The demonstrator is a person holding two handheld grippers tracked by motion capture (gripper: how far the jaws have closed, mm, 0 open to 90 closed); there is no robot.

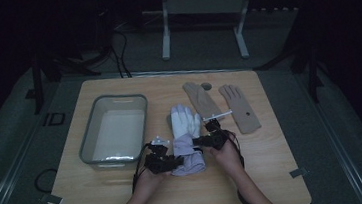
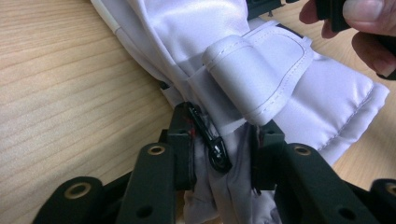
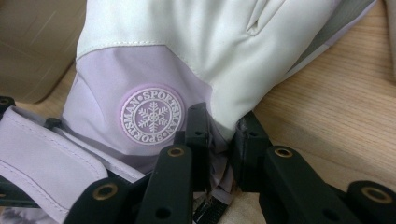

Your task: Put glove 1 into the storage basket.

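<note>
**Both claws pinch the ski glove at its cuff end**

The white-and-lilac ski glove (image 1: 186, 139) lies mid-table, its long axis running from the fingers at twelve o'clock to the cuff at six. The left claw (image 1: 174, 161) comes in from nine o'clock and is clamped on the cuff fabric beside the strap (image 2: 261, 70); the right claw (image 1: 204, 141) comes in from three o'clock, pinched on the glove's edge just below the snowflake badge (image 3: 152, 115). Each sits across the axis, so neither arm is nearer (an even two-sided hold). The grey bin (image 1: 92, 140) waits at nine o'clock, on the left claw's side; two tan gloves (image 1: 222, 105) lie at one o'clock.
</note>
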